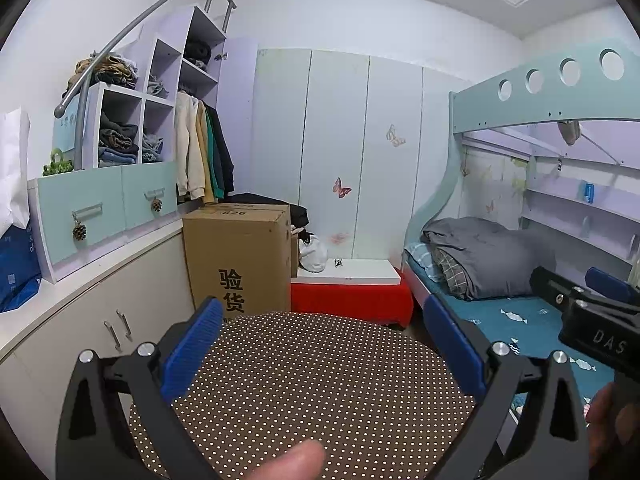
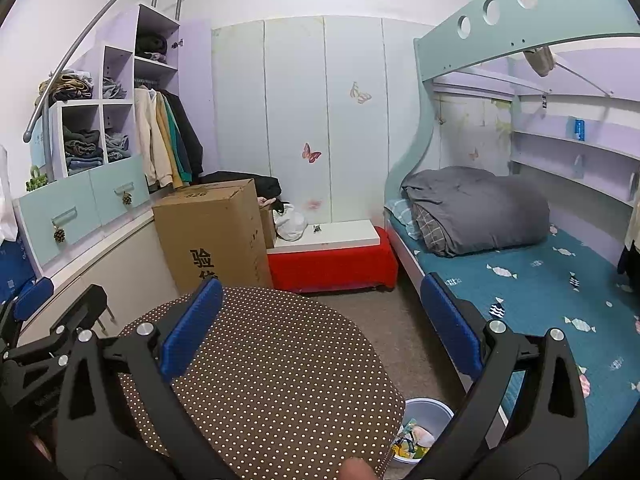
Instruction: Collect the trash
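My left claw (image 1: pixel 322 344) is spread wide with nothing between its blue pads (image 1: pixel 192 350), hovering over the round, polka-dot bench (image 1: pixel 312 392). My right claw (image 2: pixel 320 326) is released too, pads apart and bare, held above the same bench (image 2: pixel 260 380) toward its right side. In the left view the right claw (image 1: pixel 600 312) shows at the right edge, just beside mine; in the right view the left claw (image 2: pixel 32 312) shows at the left edge. A fingertip (image 1: pixel 300 458) pokes into the bottom of the left view. Just beside the bench, on the floor at its lower right, stands a pale bin (image 2: pixel 424 424) with trash (image 2: pixel 412 438) inside: crumpled wrappers, yellow and white. The bin is partly hidden by the bench edge and my claw's arm. Beyond the bench a tall box (image 2: pixel 212 236) stands against the low cabinet (image 2: pixel 100 264) on the left, and a red stool (image 2: pixel 332 264) with a white top sits next to it, a white bag (image 2: pixel 290 222) resting at its back corner. To the right runs the bed (image 2: pixel 540 292) with a blue sheet and a rolled grey quilt (image 2: pixel 476 210). White wardrobe doors (image 2: pixel 296 120) with butterfly stickers fill the far wall, and coats (image 2: pixel 168 140) hang by the shelves (image 2: pixel 100 120) on the left.
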